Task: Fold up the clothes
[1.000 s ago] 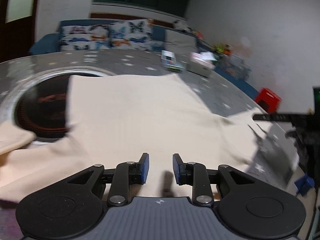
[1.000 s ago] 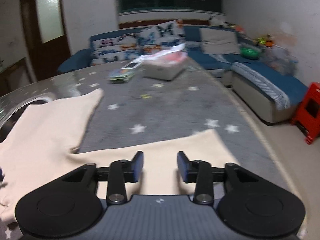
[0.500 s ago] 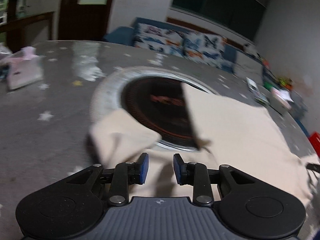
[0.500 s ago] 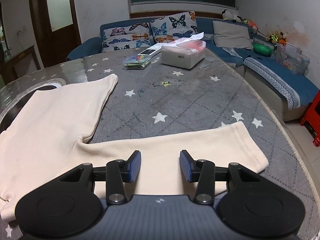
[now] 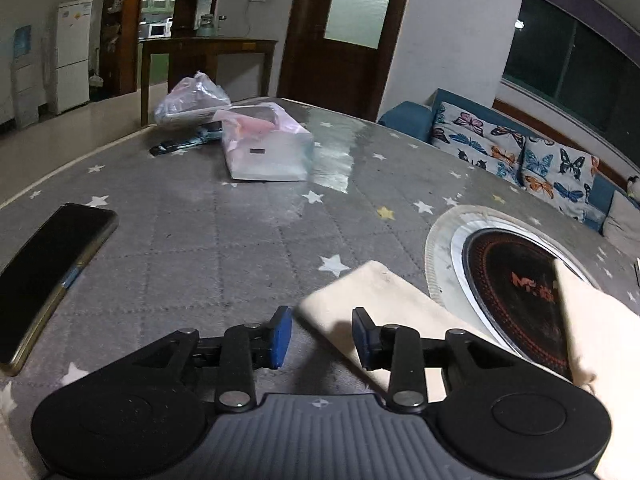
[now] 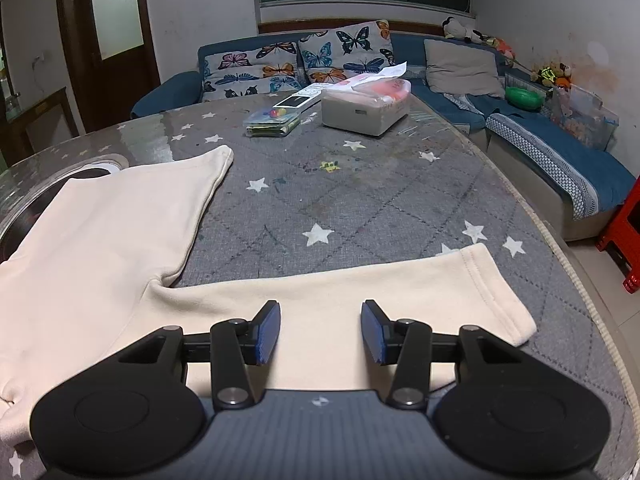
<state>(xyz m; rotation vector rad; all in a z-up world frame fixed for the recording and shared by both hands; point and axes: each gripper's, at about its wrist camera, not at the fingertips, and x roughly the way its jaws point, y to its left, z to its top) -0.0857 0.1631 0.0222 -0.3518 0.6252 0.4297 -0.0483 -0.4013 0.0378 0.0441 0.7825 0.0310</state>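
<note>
Star-print table (image 6: 360,200); I'd pinch each cream sweatshirt (image 6: 100,240) cuff squarely: left gripper (image 5: 322,338) and right gripper (image 6: 320,330) both gape empty.

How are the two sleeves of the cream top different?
The right sleeve lies long and flat across the grey cloth; the left sleeve shows only its end. The right tool hovers over its sleeve's middle, the left tool at its sleeve's edge. Both are cream.

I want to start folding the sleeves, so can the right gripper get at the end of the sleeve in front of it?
Probably yes. The right gripper is open above the cream sleeve, and the cuff lies flat on the table just to its right, with nothing on or around it.
</note>
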